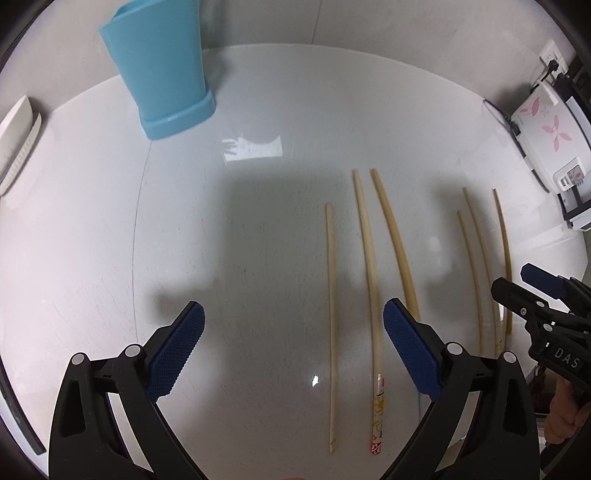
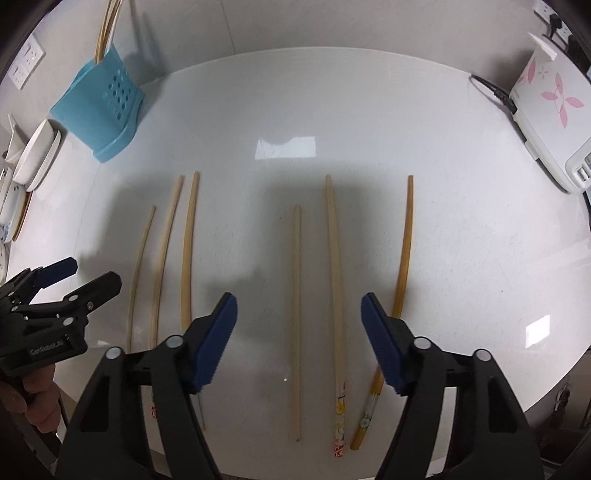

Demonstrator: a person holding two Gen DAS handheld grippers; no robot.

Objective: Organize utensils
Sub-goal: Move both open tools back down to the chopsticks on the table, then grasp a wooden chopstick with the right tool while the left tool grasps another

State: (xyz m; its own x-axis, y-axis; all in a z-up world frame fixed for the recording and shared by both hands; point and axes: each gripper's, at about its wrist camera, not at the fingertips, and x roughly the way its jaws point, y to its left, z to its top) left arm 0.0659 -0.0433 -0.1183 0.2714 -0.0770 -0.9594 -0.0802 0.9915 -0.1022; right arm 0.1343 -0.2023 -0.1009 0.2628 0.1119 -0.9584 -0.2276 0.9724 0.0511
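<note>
Several wooden chopsticks lie side by side on the white table [image 2: 369, 110]. In the right wrist view a plain one [image 2: 296, 317], a flower-patterned one [image 2: 334, 280] and a darker one [image 2: 402, 254] lie ahead of my open right gripper [image 2: 299, 325]; three more [image 2: 162, 254] lie to the left. My open, empty left gripper [image 1: 293, 332] hovers over the table beside a plain chopstick [image 1: 331, 314] and a patterned one [image 1: 369, 280]. A blue utensil holder [image 2: 107, 107] stands at the far left with chopsticks [image 2: 105, 29] in it; it also shows in the left wrist view [image 1: 162, 70].
A white appliance [image 2: 546, 110] with pink flowers and a black cord sits at the right edge. White dishes [image 2: 37, 155] are stacked at the left edge. Wall sockets [image 2: 26, 62] are behind the holder. Each gripper shows at the other view's side.
</note>
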